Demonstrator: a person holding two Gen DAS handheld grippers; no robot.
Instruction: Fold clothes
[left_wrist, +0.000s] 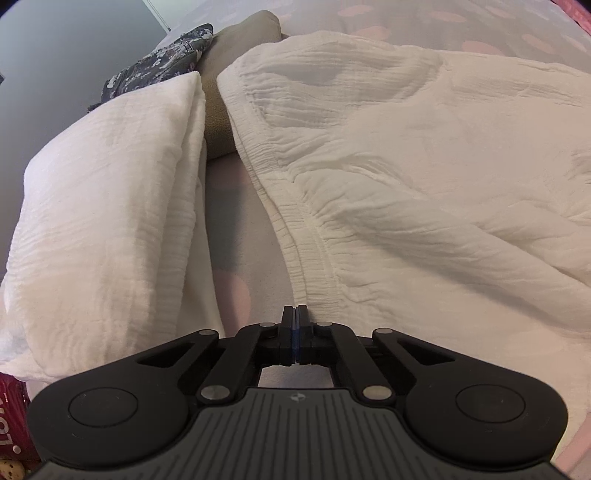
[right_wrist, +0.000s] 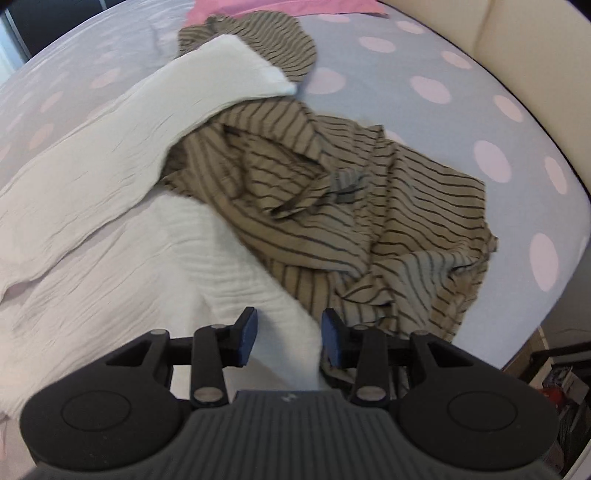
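While a grey bedsheet (right_wrist: 424, 55) dotted with pink covers the bed, a cream headboard (right_wrist: 517, 44) is seen curving along its far edge. A crinkled white garment (left_wrist: 406, 166) is spread just ahead of the left hand-held gripper (left_wrist: 296, 332), whose jaws are pressed together at its elastic hem; whether cloth is pinched cannot be told. The right hand-held gripper (right_wrist: 288, 332) is held wide apart over white cloth, beside a striped tan shirt (right_wrist: 351, 203). A folded white piece (left_wrist: 110, 203) is cut off at the left.

Only partial white characters, looking like "101", are showing sideways on a red package (left_wrist: 13, 410) at the left wrist view's lower-left corner; nothing else is reading legibly.
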